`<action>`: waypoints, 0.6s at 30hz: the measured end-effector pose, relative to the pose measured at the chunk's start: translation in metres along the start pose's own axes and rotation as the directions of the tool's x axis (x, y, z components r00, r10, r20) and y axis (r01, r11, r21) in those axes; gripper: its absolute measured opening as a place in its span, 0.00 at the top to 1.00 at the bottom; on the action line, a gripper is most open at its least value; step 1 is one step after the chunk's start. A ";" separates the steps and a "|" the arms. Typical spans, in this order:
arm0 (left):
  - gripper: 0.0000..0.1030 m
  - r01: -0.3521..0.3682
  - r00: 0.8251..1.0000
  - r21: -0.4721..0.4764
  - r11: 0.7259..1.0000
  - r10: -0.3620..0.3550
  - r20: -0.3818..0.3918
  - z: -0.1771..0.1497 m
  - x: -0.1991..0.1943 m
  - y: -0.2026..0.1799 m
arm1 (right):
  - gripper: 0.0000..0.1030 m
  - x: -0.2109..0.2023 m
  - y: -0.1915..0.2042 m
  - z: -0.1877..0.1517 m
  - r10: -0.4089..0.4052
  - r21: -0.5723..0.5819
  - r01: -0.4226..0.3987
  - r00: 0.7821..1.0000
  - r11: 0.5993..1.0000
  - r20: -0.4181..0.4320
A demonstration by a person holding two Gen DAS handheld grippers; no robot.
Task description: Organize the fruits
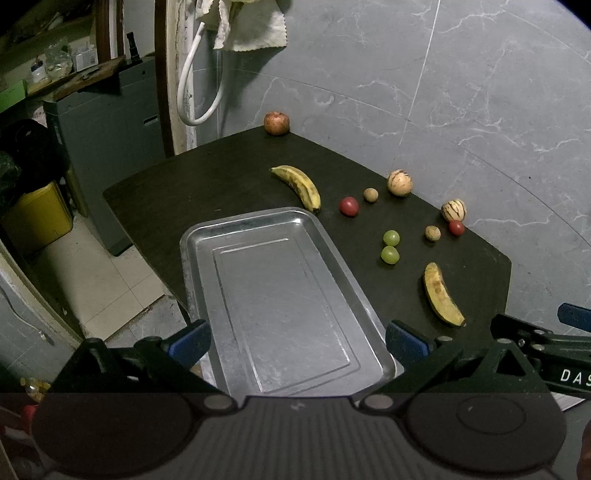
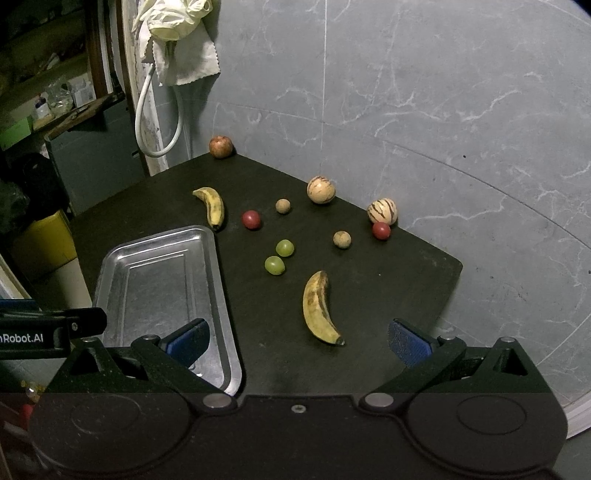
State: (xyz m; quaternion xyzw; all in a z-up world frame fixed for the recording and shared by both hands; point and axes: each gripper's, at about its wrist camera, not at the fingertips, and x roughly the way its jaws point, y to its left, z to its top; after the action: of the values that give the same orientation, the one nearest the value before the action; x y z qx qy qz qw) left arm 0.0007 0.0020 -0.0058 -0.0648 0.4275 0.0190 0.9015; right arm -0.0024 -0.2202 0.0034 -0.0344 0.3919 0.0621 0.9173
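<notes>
An empty metal tray (image 1: 192, 258) (image 2: 218, 295) lies on the dark table. Fruit is scattered to its right: two bananas (image 1: 301, 186) (image 1: 441, 295) (image 2: 212, 206) (image 2: 317, 308), two green grapes (image 1: 390, 246) (image 2: 279, 255), two red tomatoes (image 1: 349, 206) (image 2: 251, 219), two small brown round fruits (image 1: 370, 194) (image 2: 342, 239), two striped cream melons (image 1: 399, 182) (image 2: 382, 211) and a reddish apple (image 1: 276, 123) (image 2: 221, 146) at the far corner. My left gripper (image 1: 297, 341) hovers open over the tray's near end. My right gripper (image 2: 298, 341) is open, just before the near banana.
A grey marble wall (image 1: 461, 81) backs the table on the right. To the left stand a grey cabinet (image 1: 103, 147), a yellow bin (image 1: 37, 218), a white hose (image 1: 192, 85) and a hanging cloth (image 1: 251, 26). The table's edges drop off left and near right.
</notes>
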 end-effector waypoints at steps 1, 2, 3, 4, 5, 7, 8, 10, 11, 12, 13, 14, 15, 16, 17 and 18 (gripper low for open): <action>0.00 -0.001 1.000 0.000 1.000 0.001 -0.001 0.000 0.000 0.000 | 0.00 0.000 0.000 0.000 0.000 0.000 0.000 1.000 1.000 0.000; 0.00 -0.001 1.000 0.000 1.000 0.001 -0.002 0.000 0.000 0.000 | 0.00 0.000 0.000 0.000 0.001 0.001 -0.001 1.000 1.000 0.000; 0.00 -0.001 1.000 -0.001 1.000 0.001 -0.003 0.000 0.000 0.000 | 0.00 -0.001 0.000 0.000 0.001 0.001 -0.001 1.000 1.000 0.001; 0.00 -0.001 1.000 -0.003 1.000 0.001 -0.003 0.000 -0.001 -0.001 | 0.00 -0.001 0.000 0.000 0.000 0.000 0.000 1.000 1.000 0.002; 0.00 0.000 1.000 -0.002 1.000 0.000 -0.002 0.000 -0.001 -0.001 | 0.00 -0.001 0.000 0.001 0.000 0.001 0.000 1.000 1.000 0.002; 0.00 0.000 1.000 -0.001 1.000 0.000 0.000 0.000 -0.001 -0.001 | 0.00 -0.001 0.000 0.000 0.001 0.001 -0.001 1.000 1.000 0.002; 0.00 0.000 1.000 -0.002 1.000 0.000 0.000 0.000 -0.002 -0.001 | 0.00 -0.001 0.000 0.000 0.001 0.000 -0.001 1.000 1.000 0.002; 0.00 0.001 1.000 -0.003 1.000 -0.001 0.001 0.000 -0.002 -0.002 | 0.00 -0.002 0.000 0.000 0.000 0.000 0.000 1.000 1.000 0.004; 0.00 0.001 1.000 -0.003 1.000 -0.001 0.001 0.000 -0.002 -0.002 | 0.00 -0.002 -0.001 0.001 0.000 0.000 0.000 1.000 1.000 0.005; 0.00 0.001 1.000 -0.003 1.000 -0.001 0.001 0.000 -0.002 -0.002 | 0.00 -0.003 -0.001 0.000 0.000 0.000 0.000 1.000 1.000 0.006; 0.00 0.001 1.000 -0.003 1.000 -0.001 0.001 0.000 -0.002 -0.002 | 0.00 -0.004 -0.001 0.000 0.000 0.000 0.000 1.000 1.000 0.006; 0.00 0.001 1.000 -0.003 1.000 -0.001 0.001 0.000 -0.002 -0.002 | 0.00 -0.004 -0.001 0.000 0.001 0.000 -0.001 1.000 1.000 0.007; 0.00 0.001 1.000 -0.004 1.000 -0.001 0.001 0.000 -0.002 -0.003 | 0.00 -0.004 -0.001 0.001 0.001 -0.002 -0.001 1.000 1.000 0.007; 0.00 0.001 1.000 -0.003 1.000 -0.001 0.001 0.000 -0.002 -0.002 | 0.00 -0.004 -0.001 0.000 0.000 -0.001 0.000 1.000 1.000 0.007; 0.00 0.001 1.000 -0.003 1.000 -0.001 0.001 0.000 -0.002 -0.003 | 0.00 -0.004 -0.001 0.001 0.001 -0.001 -0.001 1.000 1.000 0.007; 0.00 0.001 1.000 -0.003 1.000 -0.001 0.001 -0.001 -0.002 -0.002 | 0.00 -0.004 -0.001 0.001 0.001 -0.001 -0.001 1.000 1.000 0.007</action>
State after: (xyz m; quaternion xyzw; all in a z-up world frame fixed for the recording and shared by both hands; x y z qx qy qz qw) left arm -0.0007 -0.0006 -0.0045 -0.0665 0.4267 0.0192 0.9017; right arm -0.0043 -0.2217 0.0065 -0.0344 0.3887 0.0628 0.9186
